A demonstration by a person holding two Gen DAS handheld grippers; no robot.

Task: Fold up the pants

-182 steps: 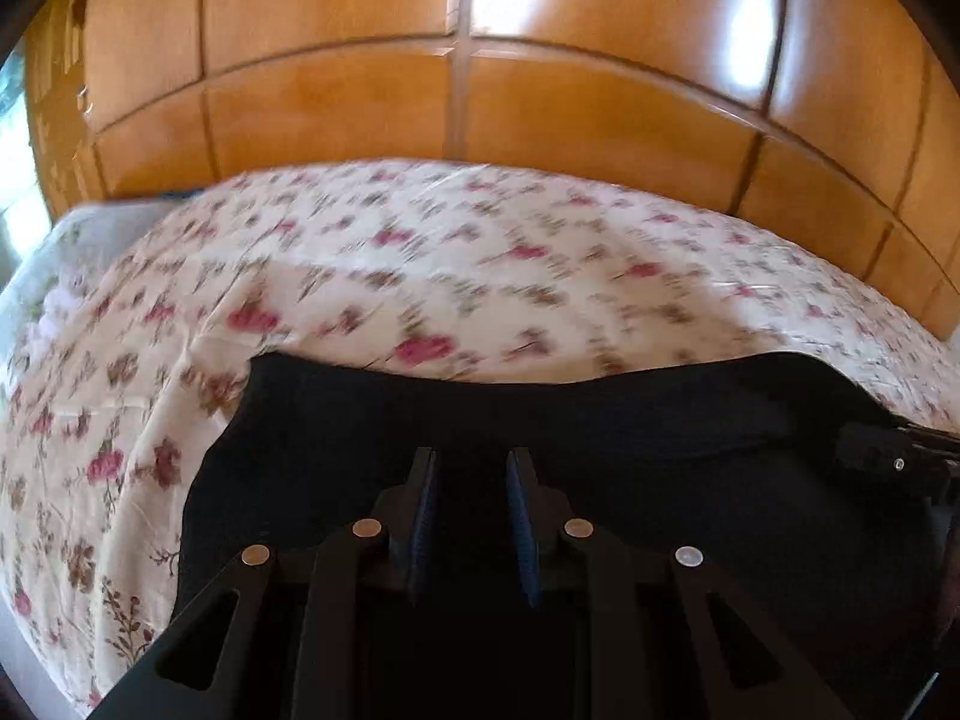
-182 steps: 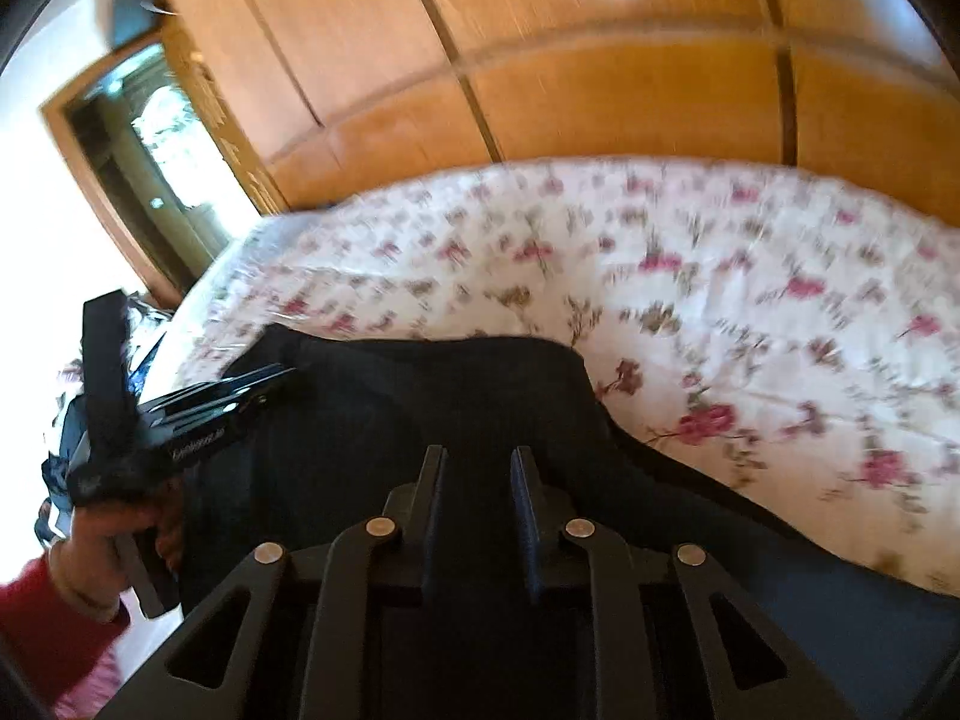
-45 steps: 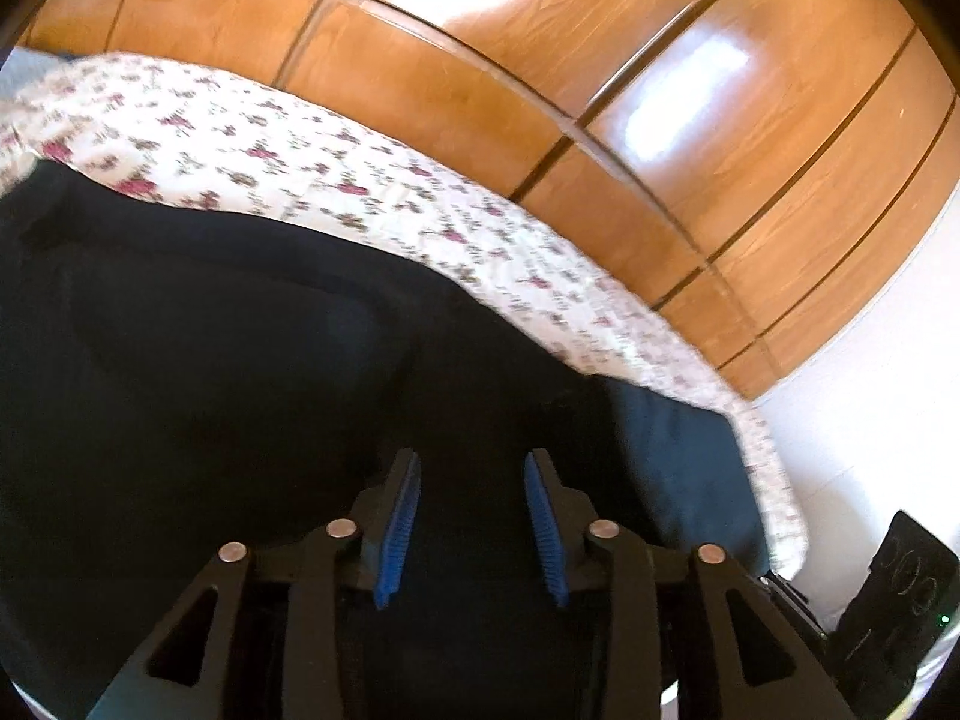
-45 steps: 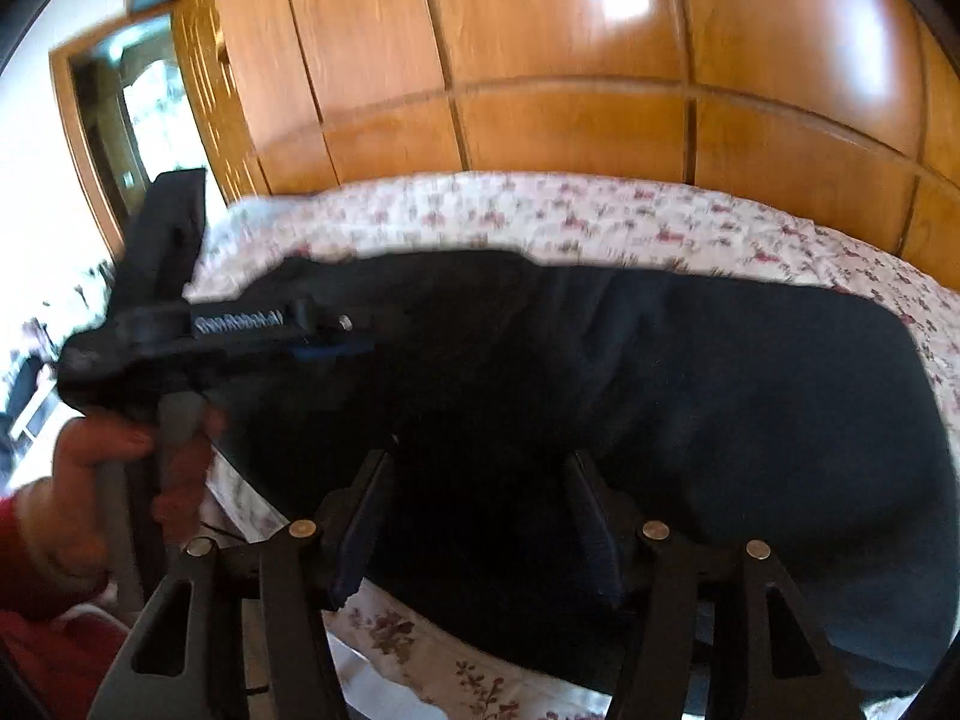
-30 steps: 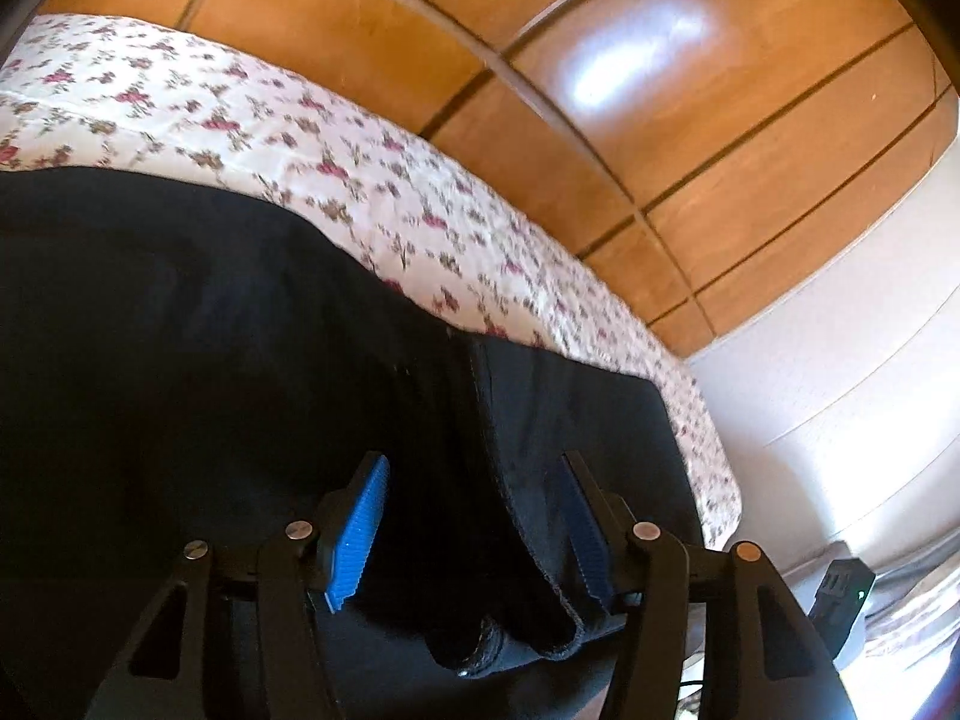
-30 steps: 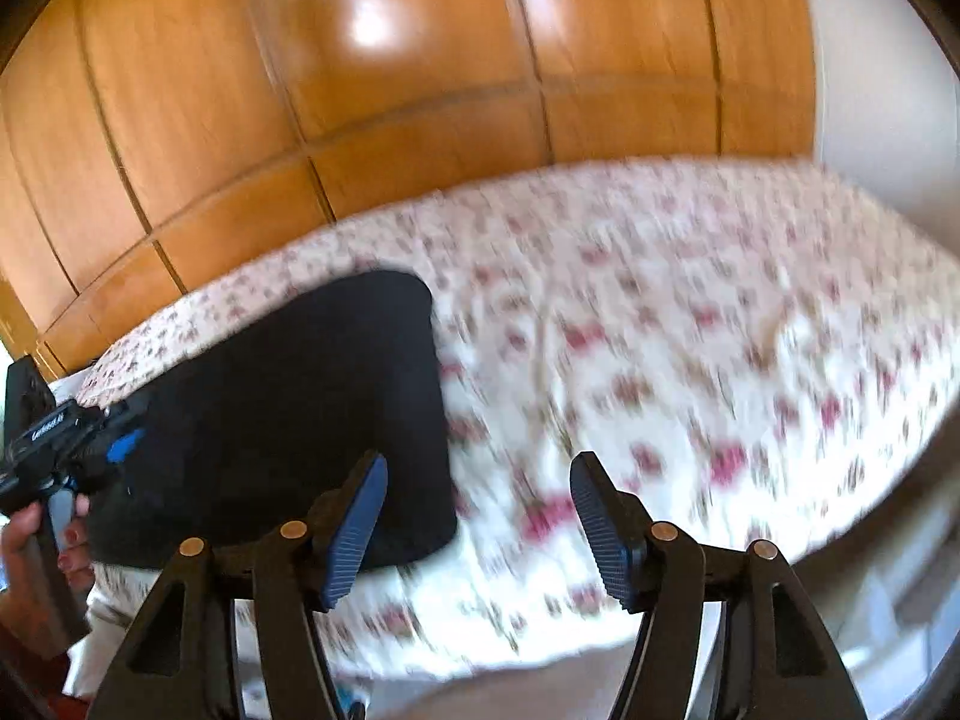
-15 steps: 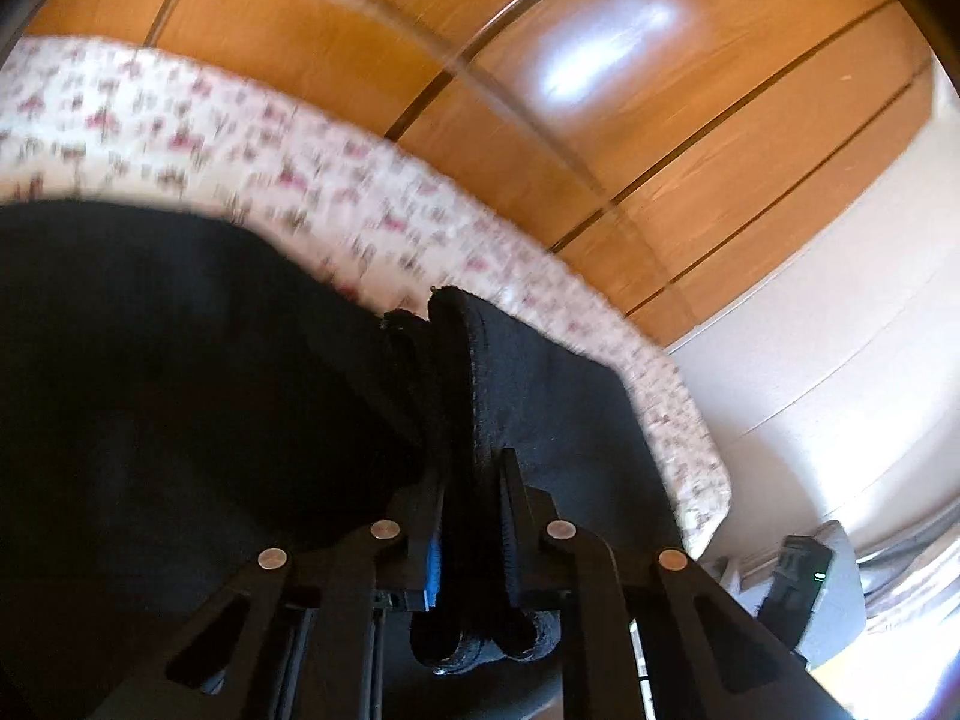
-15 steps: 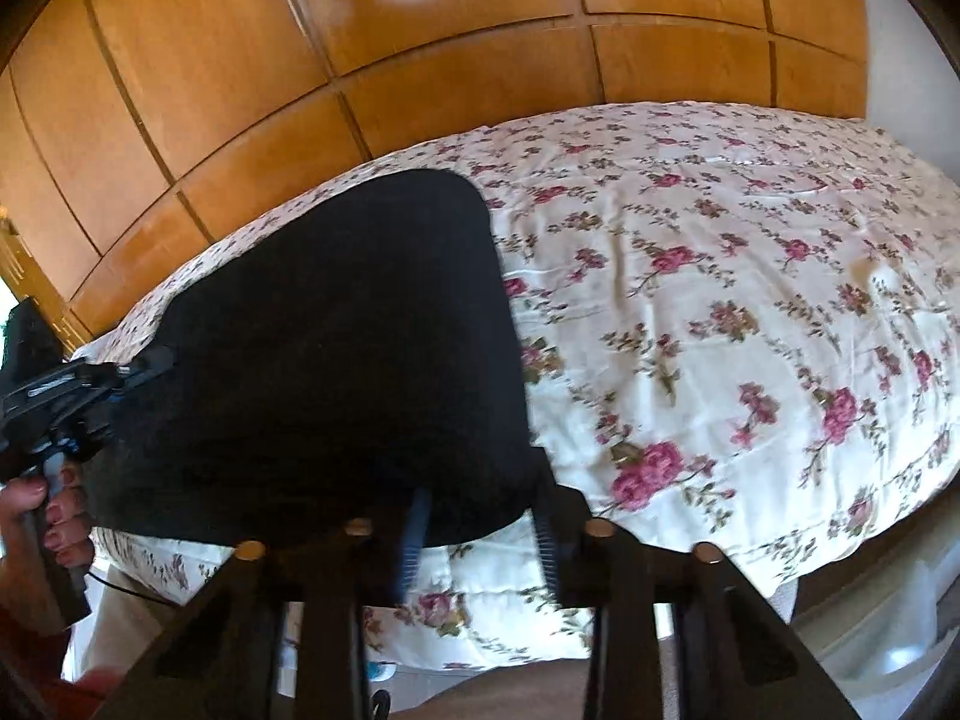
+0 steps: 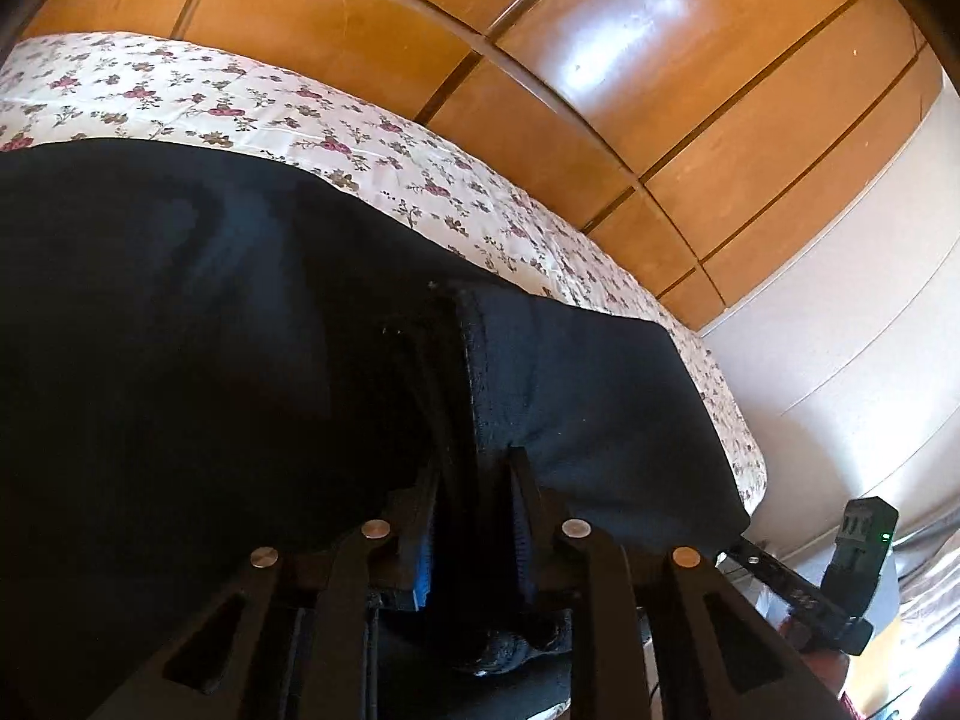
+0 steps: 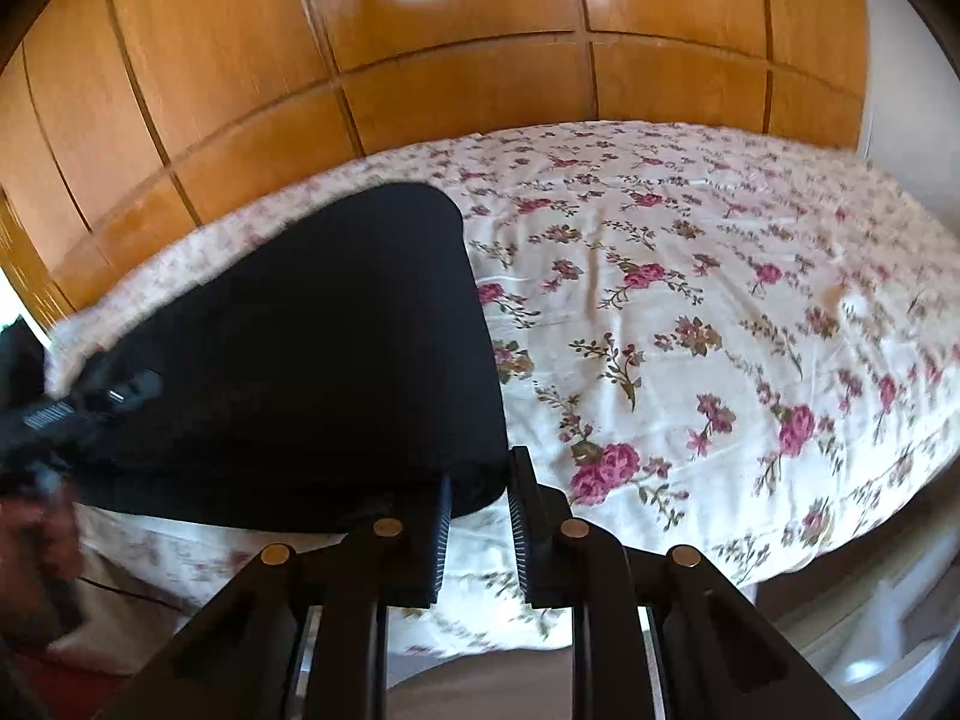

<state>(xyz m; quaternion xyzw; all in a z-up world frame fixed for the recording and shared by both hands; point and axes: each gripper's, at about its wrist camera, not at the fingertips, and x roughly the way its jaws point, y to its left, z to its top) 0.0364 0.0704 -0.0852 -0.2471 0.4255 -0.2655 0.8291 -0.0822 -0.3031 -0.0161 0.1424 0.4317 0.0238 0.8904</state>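
Note:
The black pants (image 9: 180, 330) lie folded on a floral bedsheet (image 9: 390, 156). My left gripper (image 9: 474, 480) is shut on a raised fold of the pants' near edge. In the right wrist view the pants (image 10: 324, 348) form a dark slab on the sheet (image 10: 690, 312), and my right gripper (image 10: 477, 480) is shut on their near right corner. The left gripper (image 10: 102, 402) shows blurred at the pants' left edge. The right gripper (image 9: 828, 588) shows at the lower right of the left wrist view.
Wooden wardrobe panels (image 9: 540, 60) stand behind the bed, also in the right wrist view (image 10: 420, 60). A white wall (image 9: 840, 330) is at the right. The bed's near edge drops off just under both grippers.
Both grippers were open a second ago and have closed on the pants' near edge, left on a fold, right on the corner. The left gripper has lifted its fold slightly.

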